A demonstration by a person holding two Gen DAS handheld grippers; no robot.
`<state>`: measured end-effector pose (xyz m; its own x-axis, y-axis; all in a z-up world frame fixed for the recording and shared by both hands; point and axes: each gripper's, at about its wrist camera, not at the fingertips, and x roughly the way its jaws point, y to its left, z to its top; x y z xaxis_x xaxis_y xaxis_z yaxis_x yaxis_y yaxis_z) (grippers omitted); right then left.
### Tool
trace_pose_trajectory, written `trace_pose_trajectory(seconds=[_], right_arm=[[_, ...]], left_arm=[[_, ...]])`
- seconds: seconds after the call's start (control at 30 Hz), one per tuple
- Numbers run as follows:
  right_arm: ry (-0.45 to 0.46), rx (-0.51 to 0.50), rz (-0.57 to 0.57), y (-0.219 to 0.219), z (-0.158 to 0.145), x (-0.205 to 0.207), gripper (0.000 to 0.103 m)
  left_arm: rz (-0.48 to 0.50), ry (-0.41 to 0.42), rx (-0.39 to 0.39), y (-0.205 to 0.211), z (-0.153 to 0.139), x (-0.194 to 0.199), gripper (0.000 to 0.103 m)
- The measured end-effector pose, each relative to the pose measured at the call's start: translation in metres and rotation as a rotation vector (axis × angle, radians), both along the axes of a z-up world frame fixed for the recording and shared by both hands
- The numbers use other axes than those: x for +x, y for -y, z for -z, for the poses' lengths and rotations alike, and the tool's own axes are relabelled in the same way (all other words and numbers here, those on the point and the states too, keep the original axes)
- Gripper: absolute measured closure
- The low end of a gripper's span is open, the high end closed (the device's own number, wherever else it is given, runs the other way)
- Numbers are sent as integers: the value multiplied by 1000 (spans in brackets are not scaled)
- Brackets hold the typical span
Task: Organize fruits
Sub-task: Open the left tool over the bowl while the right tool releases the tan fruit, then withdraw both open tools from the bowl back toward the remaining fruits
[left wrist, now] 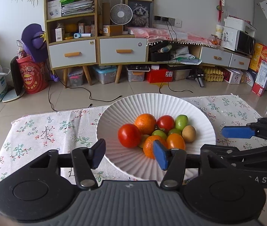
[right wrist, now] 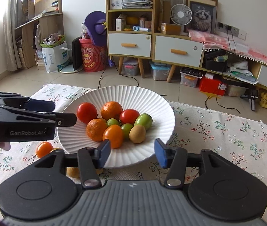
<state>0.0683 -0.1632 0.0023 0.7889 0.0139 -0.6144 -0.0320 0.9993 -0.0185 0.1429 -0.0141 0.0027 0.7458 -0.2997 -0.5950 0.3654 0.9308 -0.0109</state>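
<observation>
A white ribbed plate (left wrist: 133, 105) (right wrist: 152, 101) on a floral cloth holds several fruits: two red tomatoes (left wrist: 129, 135) (right wrist: 86, 112), two oranges (left wrist: 145, 123) (right wrist: 111, 110), an orange tomato (right wrist: 113, 135), green fruits (right wrist: 143, 121) and a brown kiwi (left wrist: 189, 133) (right wrist: 137, 133). My left gripper (left wrist: 130, 155) is open and empty over the plate's near rim. My right gripper (right wrist: 132, 154) is open and empty at the plate's near edge. An orange tomato (right wrist: 44, 149) and yellowish fruits (right wrist: 73, 171) lie on the cloth left of the plate.
The floral cloth (left wrist: 45, 131) (right wrist: 227, 135) covers the table. The right gripper's blue finger (left wrist: 237, 131) shows at the right of the left wrist view; the left gripper's body (right wrist: 20, 120) shows at the left of the right wrist view. Cabinets (left wrist: 97, 49) and floor clutter stand behind.
</observation>
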Motion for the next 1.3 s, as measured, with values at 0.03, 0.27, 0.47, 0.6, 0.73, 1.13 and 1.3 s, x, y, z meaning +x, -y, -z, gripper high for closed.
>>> trace_pose_trajectory(seconds=[0.03,0.27,0.47,0.6,0.73,1.13,1.3], right_arm=[[0,2,2,0,-1,-1,43],[-11,34,12,-2,-8,-10,30],[-22,53,8,-6,-11,-17,25],[-21,47,-3,-8,-12,-23,21],[-27,58,-2,-7,-13,-28,17],[-73,92,13,-1,0,-42,8],[-85,88,-1,-1,6,-48,6]], left_arm=[[-2,-1,1,-1,-2,-2,39],[-35,-28,19,-12,-8,-16,22],[-64,-46,35,-22,-10,-27,15],[-73,-52,31,-26,-11,-33,12],[-72,-54,25,-28,-8,-39,8],[-51,-71,56,-43,8,-61,0],[-54,-89,68,-52,18,-66,0]])
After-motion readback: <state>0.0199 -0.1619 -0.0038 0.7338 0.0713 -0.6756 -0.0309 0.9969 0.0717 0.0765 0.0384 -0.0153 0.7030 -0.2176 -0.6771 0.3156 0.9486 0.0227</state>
